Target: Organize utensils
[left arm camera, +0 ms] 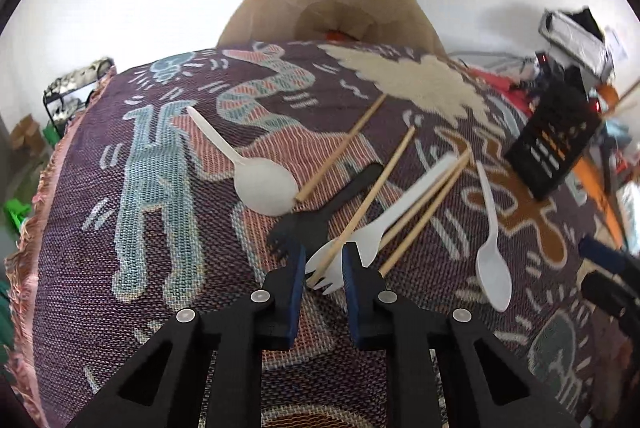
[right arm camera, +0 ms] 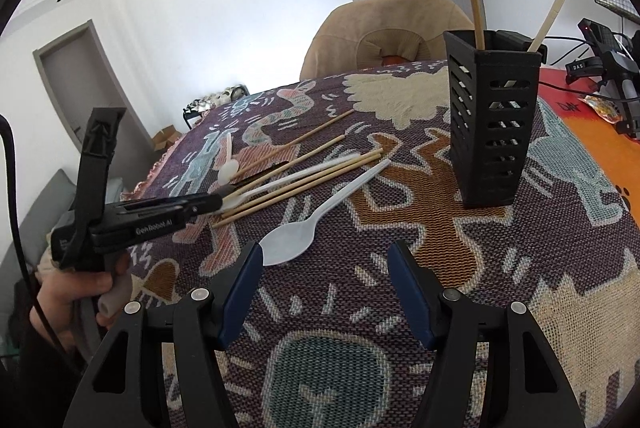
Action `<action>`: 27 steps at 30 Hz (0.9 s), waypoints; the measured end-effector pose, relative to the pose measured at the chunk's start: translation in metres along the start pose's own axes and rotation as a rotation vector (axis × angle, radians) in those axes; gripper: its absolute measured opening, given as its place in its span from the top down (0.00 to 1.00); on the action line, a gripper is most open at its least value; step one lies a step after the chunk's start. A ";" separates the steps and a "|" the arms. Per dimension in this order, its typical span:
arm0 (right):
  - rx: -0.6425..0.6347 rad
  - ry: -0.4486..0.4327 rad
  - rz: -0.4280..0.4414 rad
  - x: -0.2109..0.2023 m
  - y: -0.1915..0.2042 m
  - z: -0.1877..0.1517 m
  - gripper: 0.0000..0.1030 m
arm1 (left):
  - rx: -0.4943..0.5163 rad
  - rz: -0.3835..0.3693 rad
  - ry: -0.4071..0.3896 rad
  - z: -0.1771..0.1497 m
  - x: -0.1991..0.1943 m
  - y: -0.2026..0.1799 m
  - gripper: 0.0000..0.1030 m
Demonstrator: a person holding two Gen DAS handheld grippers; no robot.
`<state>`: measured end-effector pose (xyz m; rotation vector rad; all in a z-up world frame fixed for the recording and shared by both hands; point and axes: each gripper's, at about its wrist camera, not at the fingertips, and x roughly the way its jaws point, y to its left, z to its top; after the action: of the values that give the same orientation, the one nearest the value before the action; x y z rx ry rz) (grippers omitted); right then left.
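Sorting loose cutlery off the counter (right arm camera: pixel 460 292) into the black holder (right arm camera: pixel 494 123), which stands upright at the far right with two sticks already in it. Left tongs (left arm camera: pixel 323 262) are narrowed around the white fork (left arm camera: pixel 372 228) head and one chopstick (left arm camera: pixel 362 211) tip, which lies across the tines; pads look just shy of contact, so nothing gripped yet. Right tongs (right arm camera: pixel 326 260) stand wide and released, empty, the near spoon (right arm camera: pixel 296 238) bowl just ahead of the left pad. To do this step well: pick one item only, probably the chopstick since it lies on top; close on it alone, lift straight so the fork stays down. Fork's long axis runs from tines at the left tongs up and right toward the holder, handle end farthest. Chopstick runs nearly parallel, slightly steeper. Black fork (left arm camera: pixel 320 216) sits just left, tines near the left pad.
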<state>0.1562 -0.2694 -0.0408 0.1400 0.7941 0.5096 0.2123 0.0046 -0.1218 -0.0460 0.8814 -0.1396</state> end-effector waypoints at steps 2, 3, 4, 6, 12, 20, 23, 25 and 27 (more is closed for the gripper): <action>0.001 0.001 0.000 0.001 0.001 0.000 0.36 | 0.017 0.008 0.010 -0.002 0.000 -0.001 0.81; 0.001 0.001 0.001 0.001 0.001 0.000 0.36 | 0.026 0.010 0.014 -0.003 0.000 -0.002 0.81; -0.001 0.001 0.001 0.001 0.002 -0.001 0.36 | 0.034 0.008 0.014 -0.004 -0.001 -0.003 0.81; -0.006 0.002 0.002 0.001 0.003 -0.001 0.36 | 0.040 -0.006 0.016 -0.007 -0.003 -0.003 0.81; -0.019 0.007 0.002 0.003 0.010 -0.002 0.36 | 0.014 -0.050 -0.006 -0.011 -0.009 0.002 0.95; -0.052 0.020 -0.008 0.007 0.017 -0.001 0.36 | -0.037 -0.112 -0.081 -0.008 -0.039 0.009 0.96; -0.099 0.037 -0.016 0.013 0.026 0.000 0.36 | -0.066 -0.135 -0.121 -0.007 -0.056 0.014 0.97; -0.132 0.046 -0.019 0.016 0.033 0.001 0.36 | -0.083 -0.140 -0.151 -0.006 -0.068 0.018 0.97; -0.181 0.057 -0.024 0.021 0.042 0.002 0.36 | -0.094 -0.145 -0.175 -0.005 -0.077 0.022 0.97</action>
<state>0.1539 -0.2226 -0.0401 -0.0513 0.8002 0.5619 0.1619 0.0369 -0.0680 -0.2071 0.7090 -0.2259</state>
